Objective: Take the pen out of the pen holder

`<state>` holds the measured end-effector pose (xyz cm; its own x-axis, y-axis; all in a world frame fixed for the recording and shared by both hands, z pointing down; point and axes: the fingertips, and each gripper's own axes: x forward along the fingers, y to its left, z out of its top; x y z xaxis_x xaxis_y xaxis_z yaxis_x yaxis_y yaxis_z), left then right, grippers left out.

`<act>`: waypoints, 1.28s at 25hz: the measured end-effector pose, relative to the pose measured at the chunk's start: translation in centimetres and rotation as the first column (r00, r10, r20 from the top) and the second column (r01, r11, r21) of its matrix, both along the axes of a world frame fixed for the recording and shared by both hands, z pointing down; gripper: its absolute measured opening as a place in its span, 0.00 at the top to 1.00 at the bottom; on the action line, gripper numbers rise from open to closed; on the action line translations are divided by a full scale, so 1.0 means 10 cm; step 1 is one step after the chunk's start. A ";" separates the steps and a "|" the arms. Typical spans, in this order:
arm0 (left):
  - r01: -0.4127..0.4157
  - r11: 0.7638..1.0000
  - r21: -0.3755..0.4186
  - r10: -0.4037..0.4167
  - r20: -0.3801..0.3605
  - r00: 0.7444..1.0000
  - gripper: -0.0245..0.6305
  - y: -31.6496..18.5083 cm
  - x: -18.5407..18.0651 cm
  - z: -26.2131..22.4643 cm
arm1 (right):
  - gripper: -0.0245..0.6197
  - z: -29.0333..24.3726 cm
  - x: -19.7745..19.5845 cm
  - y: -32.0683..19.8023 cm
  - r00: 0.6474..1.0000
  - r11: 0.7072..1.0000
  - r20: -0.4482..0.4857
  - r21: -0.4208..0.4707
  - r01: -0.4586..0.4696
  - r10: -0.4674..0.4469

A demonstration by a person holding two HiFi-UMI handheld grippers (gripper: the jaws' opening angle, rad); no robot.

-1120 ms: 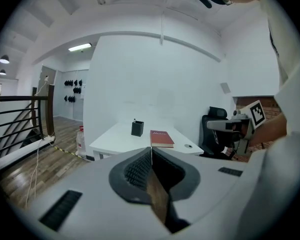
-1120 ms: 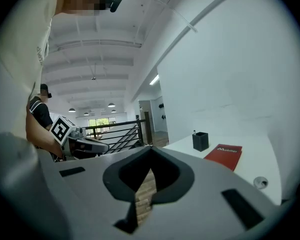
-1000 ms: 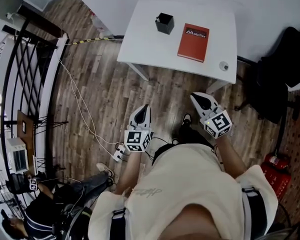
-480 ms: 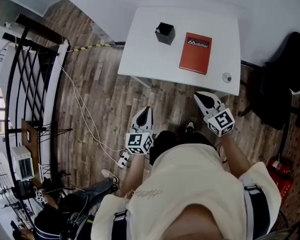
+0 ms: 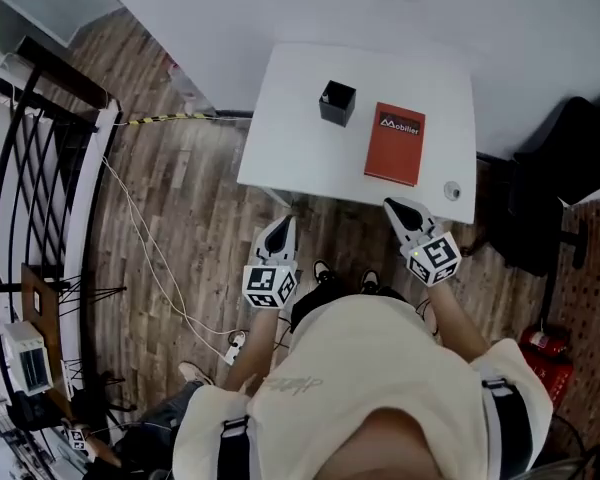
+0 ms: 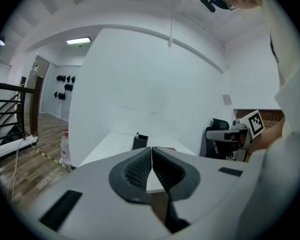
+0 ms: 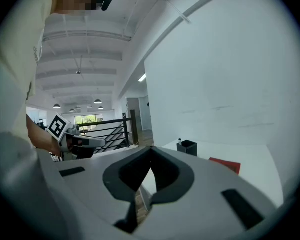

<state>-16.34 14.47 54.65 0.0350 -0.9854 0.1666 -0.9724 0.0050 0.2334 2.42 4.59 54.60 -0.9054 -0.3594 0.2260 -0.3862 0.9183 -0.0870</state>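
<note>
A black square pen holder (image 5: 336,102) stands at the back of the white table (image 5: 300,138). In the left gripper view the pen holder (image 6: 139,141) shows a thin pen end (image 6: 137,134) above its rim; the right gripper view shows the holder (image 7: 187,147) too. My left gripper (image 5: 280,227) is shut and empty, hanging over the wood floor just short of the table's front edge. My right gripper (image 5: 394,207) is shut and empty, its tip at the table's front right edge. Both point at the table, well short of the holder.
A red book (image 5: 395,144) lies right of the holder, and a small round object (image 5: 452,191) sits at the table's front right corner. A black chair (image 5: 570,158) stands to the right, a black railing (image 5: 40,158) to the left. Cables (image 5: 150,258) run across the floor.
The person has stepped toward the table, which now sits closer. Both grippers have moved forward and reach its front edge, still shut.
</note>
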 end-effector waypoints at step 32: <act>-0.123 0.991 -0.055 0.125 0.042 0.991 0.93 -2.28 -0.63 -0.09 | 0.95 0.02 -0.77 -1.86 0.999 0.999 0.034 -0.011 -0.039 0.040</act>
